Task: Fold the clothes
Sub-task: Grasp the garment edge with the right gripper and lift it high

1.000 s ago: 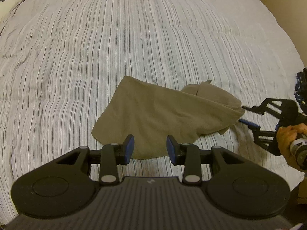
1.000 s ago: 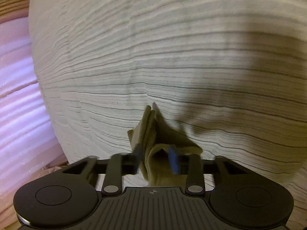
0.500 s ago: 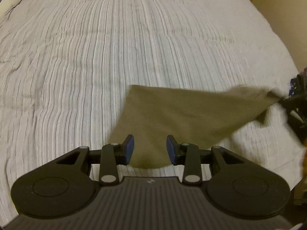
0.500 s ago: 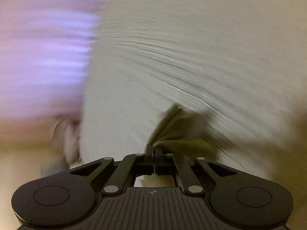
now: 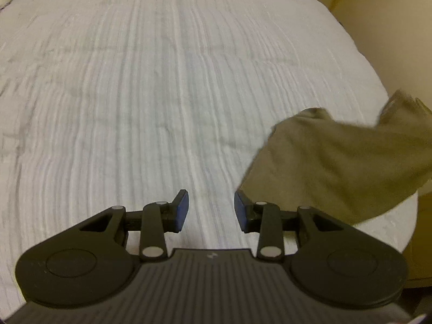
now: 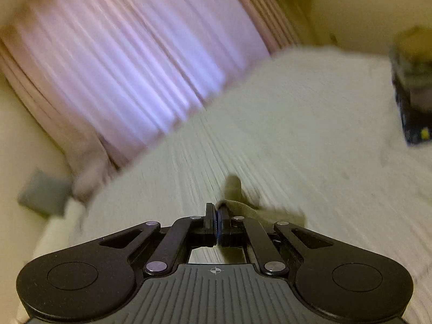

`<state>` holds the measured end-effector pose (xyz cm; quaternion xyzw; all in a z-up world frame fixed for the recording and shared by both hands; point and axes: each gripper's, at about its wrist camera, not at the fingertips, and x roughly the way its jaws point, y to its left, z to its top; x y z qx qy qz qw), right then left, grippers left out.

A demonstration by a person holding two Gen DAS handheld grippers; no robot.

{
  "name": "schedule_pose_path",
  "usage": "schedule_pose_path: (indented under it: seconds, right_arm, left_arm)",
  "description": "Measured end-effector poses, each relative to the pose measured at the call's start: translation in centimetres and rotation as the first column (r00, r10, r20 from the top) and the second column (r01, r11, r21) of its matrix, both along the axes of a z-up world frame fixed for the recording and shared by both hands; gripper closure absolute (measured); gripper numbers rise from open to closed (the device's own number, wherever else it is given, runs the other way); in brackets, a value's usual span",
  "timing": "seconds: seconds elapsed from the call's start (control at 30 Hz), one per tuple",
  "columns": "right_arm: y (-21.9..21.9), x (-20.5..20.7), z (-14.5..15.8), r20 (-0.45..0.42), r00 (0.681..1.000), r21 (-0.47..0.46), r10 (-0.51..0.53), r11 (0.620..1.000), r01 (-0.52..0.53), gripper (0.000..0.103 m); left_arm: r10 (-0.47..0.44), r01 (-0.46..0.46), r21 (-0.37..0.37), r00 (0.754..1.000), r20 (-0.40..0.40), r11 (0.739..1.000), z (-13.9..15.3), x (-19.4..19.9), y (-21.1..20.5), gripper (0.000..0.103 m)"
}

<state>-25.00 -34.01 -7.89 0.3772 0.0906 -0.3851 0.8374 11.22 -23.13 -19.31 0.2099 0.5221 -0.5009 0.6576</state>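
Olive-brown cloth, the garment [image 5: 343, 162], is hanging at the right of my left wrist view, its lower edge draping over the near corner of the striped bedspread [image 5: 162, 94]. I am pinching it in the right gripper [image 6: 217, 224], whose jaws are meeting with a fold of the fabric trapped between the pads, so I am reading that tool as clamped on the garment. I am holding it by one edge, I judge, so that its own weight is pulling the creases out before I lay it flat.

My left gripper [image 5: 211, 209] is hovering over bare bedspread with its blue pads standing apart and nothing between them. I am keeping it free, I think, because it is needed for a second corner; the cloth's lower tip is lying just beside its right pad. Pink curtains [image 6: 129, 62] are blurring across the right wrist view.
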Motion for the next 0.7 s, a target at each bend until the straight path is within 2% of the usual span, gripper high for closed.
schedule_pose_path:
  seconds: [0.13,0.23,0.3,0.4,0.47,0.57,0.67,0.7]
  right_arm:
    - [1.5,-1.3,5.2,0.115,0.993,-0.152,0.014,0.988,0.004,0.103]
    - [2.2,-1.0,8.3,0.163,0.985,-0.213,0.057,0.977,-0.021,0.103]
    - [2.3,0.5,9.9,0.164,0.982,-0.226,0.097,0.972,-0.059,0.103]
    - [1.9,4.8,12.0,0.083,0.982,-0.25,0.17,0.957,-0.145,0.103]
    - [2.6,9.2,13.6,0.038,0.972,-0.298,0.234,0.931,-0.212,0.103]
    - [4.5,14.7,17.2,0.037,0.942,-0.429,0.332,0.857,-0.286,0.103]
    - [6.4,18.6,21.8,0.102,0.918,-0.554,0.384,0.788,-0.269,0.103]
    - [6.9,19.1,23.5,0.153,0.91,-0.581,0.386,0.78,-0.233,0.103]
  left_arm:
    - [-0.01,0.008,-0.052,1.0,-0.029,0.999,1.2,-1.2,0.3,0.071]
    - [-0.004,0.002,-0.101,1.0,-0.029,0.995,2.5,-1.5,1.3,0.071]
    - [0.021,-0.025,-0.128,0.999,-0.031,0.991,3.2,-1.1,2.5,0.071]
    - [0.092,-0.098,-0.154,0.995,-0.044,0.983,3.9,0.3,4.9,0.071]
    - [0.153,-0.161,-0.172,0.986,-0.058,0.972,4.3,1.6,7.1,0.071]
    - [0.244,-0.251,-0.199,0.968,-0.061,0.947,5.5,3.6,10.4,0.071]
    - [0.326,-0.324,-0.235,0.945,-0.035,0.916,7.3,5.6,13.5,0.071]
    - [0.352,-0.346,-0.252,0.936,-0.025,0.904,8.0,6.2,14.4,0.071]
